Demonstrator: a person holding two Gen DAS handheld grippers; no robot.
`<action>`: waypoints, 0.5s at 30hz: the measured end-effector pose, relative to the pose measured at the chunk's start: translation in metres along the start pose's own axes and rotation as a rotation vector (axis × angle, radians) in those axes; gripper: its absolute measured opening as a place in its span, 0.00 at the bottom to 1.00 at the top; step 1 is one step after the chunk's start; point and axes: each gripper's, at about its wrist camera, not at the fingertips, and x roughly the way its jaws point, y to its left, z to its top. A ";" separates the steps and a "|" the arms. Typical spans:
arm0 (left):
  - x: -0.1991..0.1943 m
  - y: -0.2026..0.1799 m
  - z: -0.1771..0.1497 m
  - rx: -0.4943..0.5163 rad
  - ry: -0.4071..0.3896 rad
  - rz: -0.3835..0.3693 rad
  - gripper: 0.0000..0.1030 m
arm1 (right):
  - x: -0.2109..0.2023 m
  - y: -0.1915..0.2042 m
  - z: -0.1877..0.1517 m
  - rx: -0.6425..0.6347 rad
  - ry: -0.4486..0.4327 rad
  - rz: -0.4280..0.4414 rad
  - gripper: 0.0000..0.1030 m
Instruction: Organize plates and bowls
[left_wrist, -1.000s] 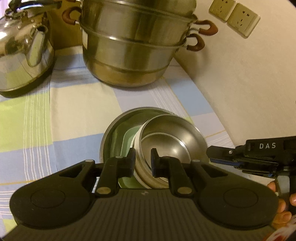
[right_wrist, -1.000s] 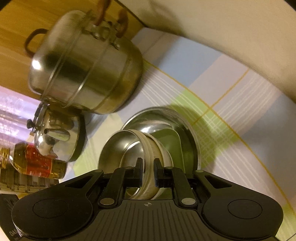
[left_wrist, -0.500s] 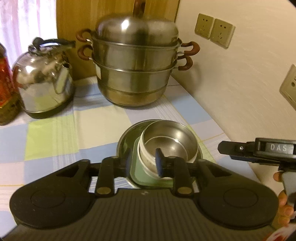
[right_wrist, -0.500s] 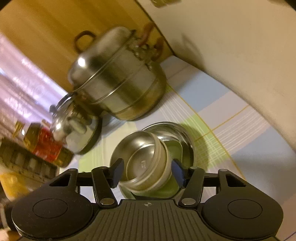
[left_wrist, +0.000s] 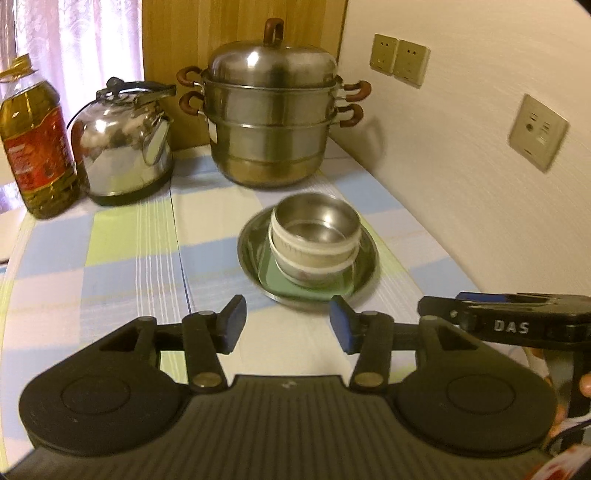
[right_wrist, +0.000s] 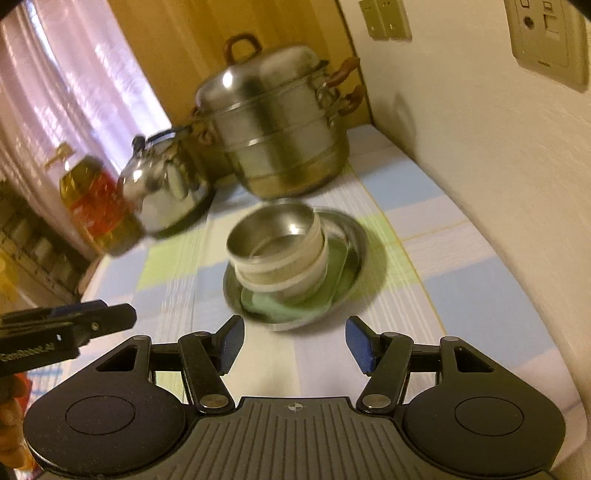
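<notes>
- Checked cloth in blue, green and white covers the surface (left_wrist: 122, 258), which runs up to a cream wall on the right and a wooden panel at the back.
- One round steel plate (left_wrist: 369, 258) lies on the cloth near the wall side, and one pale green square plate (left_wrist: 280, 282) sits inside it.
- Two bowls stand nested on the green plate: one white bowl (left_wrist: 314, 271) below and one steel-lined bowl (left_wrist: 317, 223) seated in it, rim up. The stack sits toward the far side of the plates, leaning slightly.
- Left tool (left_wrist: 287, 325) hangs over bare cloth just short of the plates; its jaws have just been opening and stand apart with nothing between the blue pads.
- Right tool (right_wrist: 295, 341) is likewise drawn clear of the stack, jaws spread wide and empty. Each tool's black body shows at the edge of the other's view, with a few fingers of the person's hand (left_wrist: 585, 384) on the handle.
- Behind the stack stands one large two-tier steel steamer pot (left_wrist: 273, 122) with a domed lid and brown handles.
- Left of the pot sits one shiny steel kettle (left_wrist: 122, 147), and left of that one bottle of cooking oil (left_wrist: 35, 147) with a red label.
- Three wall sockets show on the cream wall: a pair (left_wrist: 399, 59) side by side above the pot and one (left_wrist: 537, 131) nearer.
- Pink curtains (left_wrist: 81, 44) hang at the back left.
</notes>
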 end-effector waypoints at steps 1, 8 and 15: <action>-0.006 -0.002 -0.006 -0.002 0.003 -0.007 0.45 | -0.003 0.001 -0.005 -0.007 0.005 -0.001 0.59; -0.038 -0.013 -0.046 -0.042 0.014 0.014 0.46 | -0.034 0.010 -0.037 -0.032 0.002 0.028 0.59; -0.063 -0.025 -0.075 -0.062 0.034 0.032 0.44 | -0.059 0.012 -0.060 -0.037 0.029 0.081 0.59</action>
